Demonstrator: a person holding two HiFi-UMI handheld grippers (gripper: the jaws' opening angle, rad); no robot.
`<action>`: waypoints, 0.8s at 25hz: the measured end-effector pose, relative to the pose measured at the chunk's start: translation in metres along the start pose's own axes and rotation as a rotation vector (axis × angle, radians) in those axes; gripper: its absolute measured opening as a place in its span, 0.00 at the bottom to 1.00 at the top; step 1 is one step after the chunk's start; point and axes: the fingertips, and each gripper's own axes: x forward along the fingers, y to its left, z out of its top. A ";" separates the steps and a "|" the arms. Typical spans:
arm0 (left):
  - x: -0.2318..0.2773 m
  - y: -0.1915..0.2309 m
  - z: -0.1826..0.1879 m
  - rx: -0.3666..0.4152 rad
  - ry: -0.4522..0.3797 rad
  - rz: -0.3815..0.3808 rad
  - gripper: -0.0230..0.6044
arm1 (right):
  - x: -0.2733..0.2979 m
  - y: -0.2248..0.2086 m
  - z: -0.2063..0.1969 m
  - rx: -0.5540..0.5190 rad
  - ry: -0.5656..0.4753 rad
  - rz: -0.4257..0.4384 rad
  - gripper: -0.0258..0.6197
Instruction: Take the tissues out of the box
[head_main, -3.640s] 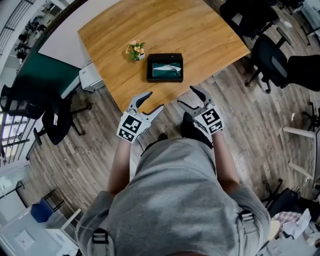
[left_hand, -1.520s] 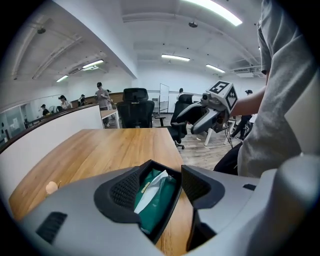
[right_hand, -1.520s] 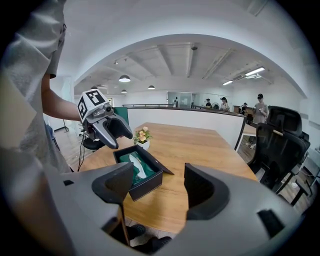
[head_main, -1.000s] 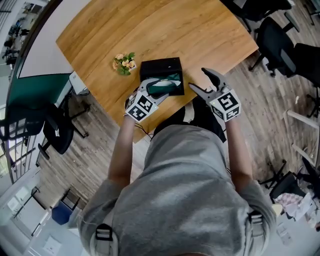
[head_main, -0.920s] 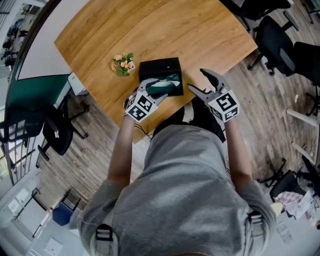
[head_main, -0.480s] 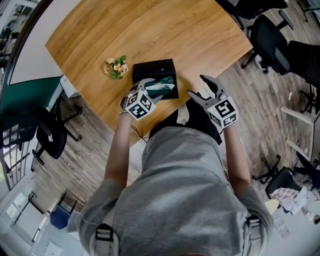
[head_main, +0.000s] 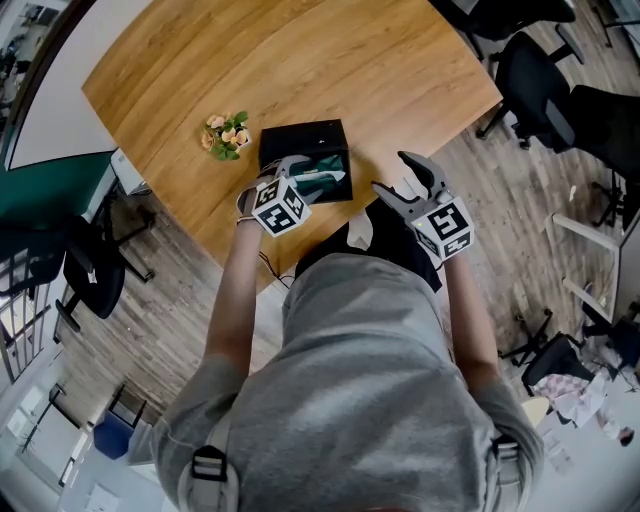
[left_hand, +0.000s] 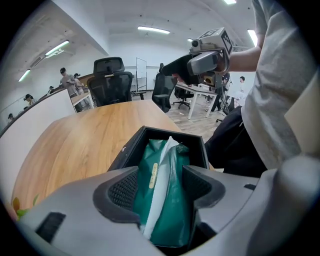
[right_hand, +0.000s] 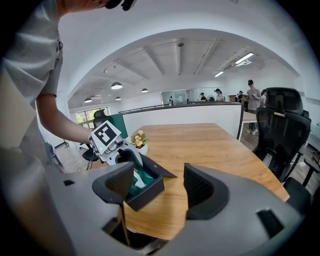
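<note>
A black open-topped box (head_main: 300, 130) sits near the front edge of the wooden table (head_main: 300, 60). Inside lies a green tissue pack (head_main: 326, 170) with a white tissue (left_hand: 167, 150) poking from its slit. My left gripper (head_main: 295, 172) reaches down into the box. In the left gripper view its jaws (left_hand: 161, 187) stand open, one on each side of the pack (left_hand: 175, 170), inside the box rim (left_hand: 150, 131). My right gripper (head_main: 392, 172) hovers open and empty at the table's edge, right of the box. The right gripper view (right_hand: 159, 187) looks over at the box (right_hand: 147, 192) and the left gripper (right_hand: 127, 160).
A small pot of flowers (head_main: 225, 133) stands just left of the box and also shows in the right gripper view (right_hand: 137, 138). Black office chairs (head_main: 530, 80) stand right of the table, and another chair (head_main: 85, 280) stands at the left. People stand in the background of both gripper views.
My left gripper has gone from in front of the table to over the box and sunk down around the tissue pack. My right gripper came up to the table's edge and stayed open.
</note>
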 end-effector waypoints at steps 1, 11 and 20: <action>0.001 0.000 0.000 0.006 0.002 0.002 0.49 | 0.000 0.000 0.000 -0.002 0.004 0.001 0.54; 0.012 0.000 -0.005 0.070 0.064 0.002 0.48 | 0.006 -0.001 -0.008 -0.014 0.031 0.011 0.53; 0.012 -0.004 -0.005 0.087 0.067 -0.016 0.33 | 0.008 -0.003 -0.008 -0.007 0.026 0.010 0.52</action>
